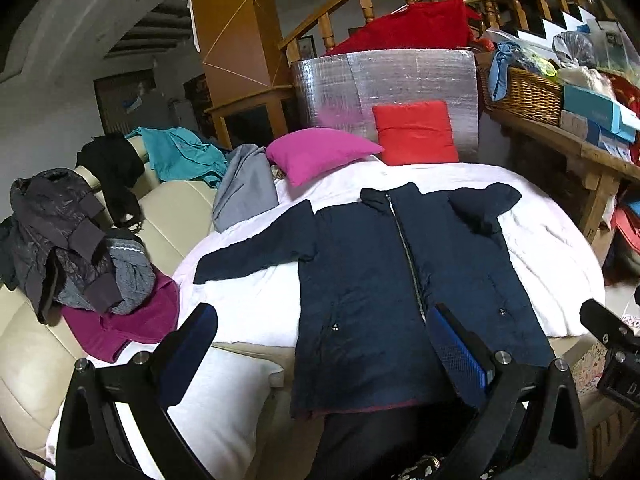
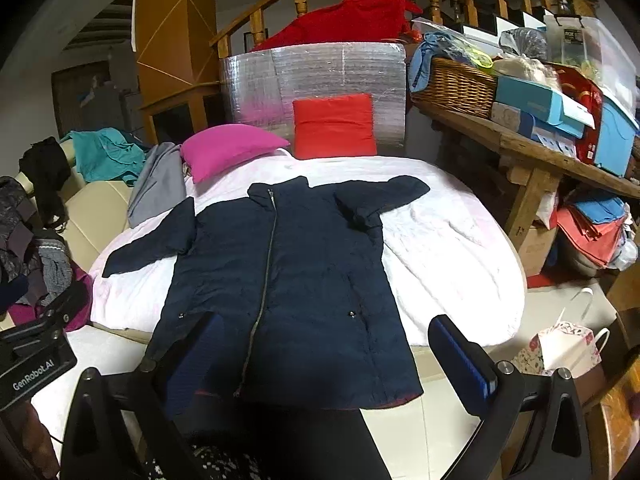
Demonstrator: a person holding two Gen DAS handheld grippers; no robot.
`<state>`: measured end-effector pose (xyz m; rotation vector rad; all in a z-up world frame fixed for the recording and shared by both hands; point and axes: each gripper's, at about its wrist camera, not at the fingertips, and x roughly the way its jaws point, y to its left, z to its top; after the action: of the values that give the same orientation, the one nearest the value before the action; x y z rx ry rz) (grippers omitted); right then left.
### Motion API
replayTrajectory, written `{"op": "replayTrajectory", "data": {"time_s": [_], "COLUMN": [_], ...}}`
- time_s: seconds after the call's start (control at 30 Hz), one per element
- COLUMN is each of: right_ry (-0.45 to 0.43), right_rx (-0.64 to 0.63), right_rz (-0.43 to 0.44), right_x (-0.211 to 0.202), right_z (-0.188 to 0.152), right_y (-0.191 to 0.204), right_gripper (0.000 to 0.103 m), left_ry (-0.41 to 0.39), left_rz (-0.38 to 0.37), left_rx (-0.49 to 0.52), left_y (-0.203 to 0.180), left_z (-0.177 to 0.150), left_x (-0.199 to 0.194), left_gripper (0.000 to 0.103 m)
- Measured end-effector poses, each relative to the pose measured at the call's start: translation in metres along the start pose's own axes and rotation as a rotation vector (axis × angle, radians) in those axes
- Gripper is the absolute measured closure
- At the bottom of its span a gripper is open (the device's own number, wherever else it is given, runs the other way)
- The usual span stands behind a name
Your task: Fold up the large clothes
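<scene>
Navy jacket flat on white sheet; pillows, cluttered bench behind.

The navy jacket is matt, lightly quilted cloth with a dull metal zip. Under it the white sheet is soft, creased cotton-like fabric. The silver board behind the pillows has a shiny, foil-like, gridded skin. The basket is woven wicker, the table rough bare wood, the sofa smooth cream leather-look. Gripper pads look textured blue rubber.
</scene>
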<state>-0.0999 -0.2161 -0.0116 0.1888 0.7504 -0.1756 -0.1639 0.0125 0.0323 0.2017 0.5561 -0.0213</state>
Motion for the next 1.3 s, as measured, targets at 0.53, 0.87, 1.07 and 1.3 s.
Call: {"op": "replayTrajectory", "data": {"time_s": [0.53, 0.87, 1.07, 1.3], "right_ry": [0.03, 0.027, 0.024, 0.024], "right_rx": [0.012, 0.017, 0.023, 0.023], "right_rz": [0.022, 0.025, 0.026, 0.027], "right_x": [0.001, 0.002, 0.002, 0.003], "right_z": [-0.012, -0.012, -0.011, -0.011], "right_y": [-0.004, -0.004, -0.005, -0.005], "right_gripper": [0.0, 0.0, 0.0, 0.0], "left_ry": [0.015, 0.014, 0.013, 0.016], "left_rz": [0.006, 0.006, 0.005, 0.003], "left_rx": [0.01, -0.001, -0.011, -0.013], "left_y": [0.001, 0.006, 0.008, 0.008], "left_z": [0.002, 0.002, 0.001, 0.0], "left_x": [-0.004, -0.002, -0.001, 0.0], "left_gripper": [0.0, 0.0, 0.0, 0.0]}}
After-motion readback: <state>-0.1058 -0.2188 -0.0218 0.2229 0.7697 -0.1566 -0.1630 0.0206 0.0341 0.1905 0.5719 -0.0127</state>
